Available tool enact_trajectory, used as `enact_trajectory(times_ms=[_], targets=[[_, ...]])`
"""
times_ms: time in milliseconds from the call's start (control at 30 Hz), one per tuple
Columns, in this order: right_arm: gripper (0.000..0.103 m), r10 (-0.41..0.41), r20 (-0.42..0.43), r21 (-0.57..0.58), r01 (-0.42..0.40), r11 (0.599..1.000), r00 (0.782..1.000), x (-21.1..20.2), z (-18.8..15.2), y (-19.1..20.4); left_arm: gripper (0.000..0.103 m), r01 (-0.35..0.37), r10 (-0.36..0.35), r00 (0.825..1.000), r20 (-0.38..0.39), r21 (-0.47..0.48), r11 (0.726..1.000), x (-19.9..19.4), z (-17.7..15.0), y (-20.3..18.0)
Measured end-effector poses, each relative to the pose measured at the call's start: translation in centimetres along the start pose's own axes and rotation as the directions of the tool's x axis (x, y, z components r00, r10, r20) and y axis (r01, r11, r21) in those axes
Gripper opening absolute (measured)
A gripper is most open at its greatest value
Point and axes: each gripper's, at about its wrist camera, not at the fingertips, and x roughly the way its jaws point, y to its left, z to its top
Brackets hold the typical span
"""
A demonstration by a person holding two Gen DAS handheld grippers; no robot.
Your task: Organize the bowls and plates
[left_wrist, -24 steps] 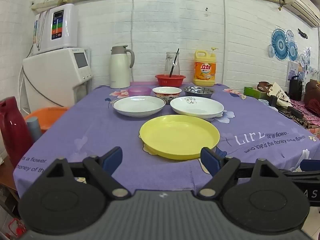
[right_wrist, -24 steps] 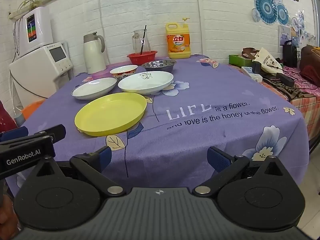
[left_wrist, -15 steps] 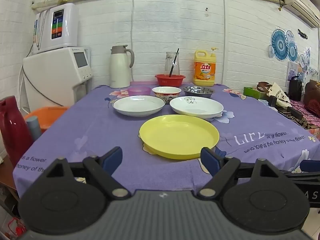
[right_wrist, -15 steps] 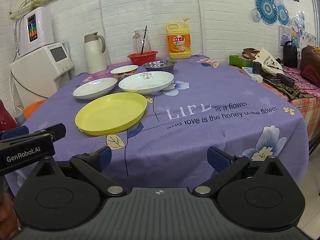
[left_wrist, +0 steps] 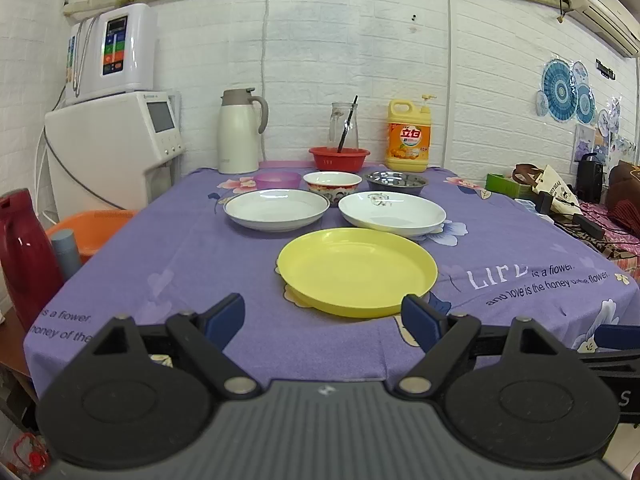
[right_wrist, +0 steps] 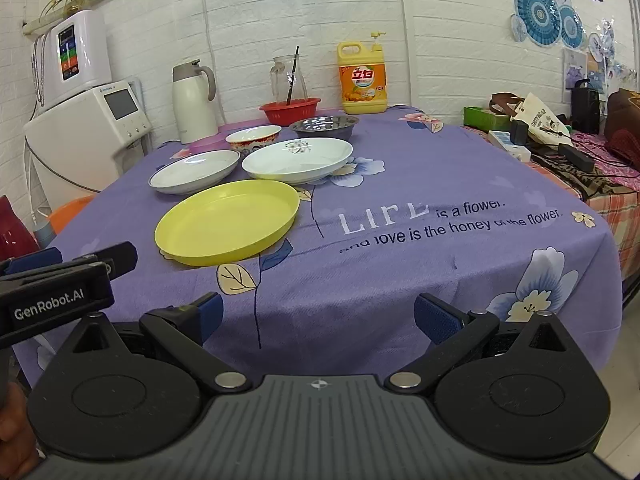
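A yellow plate (left_wrist: 356, 270) (right_wrist: 228, 222) lies nearest on the purple tablecloth. Behind it sit two white plates, one left (left_wrist: 276, 209) (right_wrist: 195, 170) and one right (left_wrist: 392, 212) (right_wrist: 298, 158). Further back stand a small purple bowl (left_wrist: 278, 179), a red-patterned bowl (left_wrist: 332, 185) (right_wrist: 253, 138) and a steel bowl (left_wrist: 396, 182) (right_wrist: 324, 126). My left gripper (left_wrist: 323, 322) hovers open just short of the yellow plate, holding nothing. To the right of the plates, my right gripper (right_wrist: 318, 318) is open and empty at the table's near edge.
At the back wall stand a white thermos jug (left_wrist: 239, 132), a red basket (left_wrist: 339, 159) with a glass jar, and a yellow detergent bottle (left_wrist: 409, 136). White appliances (left_wrist: 112, 148) stand left of the table. A cluttered side table (right_wrist: 560, 144) is at the right.
The right wrist view has crept slightly closer to the table. The left gripper has barely moved; both stay open and empty.
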Motion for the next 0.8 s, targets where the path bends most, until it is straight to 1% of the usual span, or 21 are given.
enact_trajectory(times_ms=[800], targets=[[0.103, 0.004, -0.004, -0.001, -0.004, 1.0, 1.0, 0.11, -0.07, 0.12, 0.084, 0.004, -0.004, 1.0, 0.005, -0.021, 1.0, -0.11, 0.16, 0.54]])
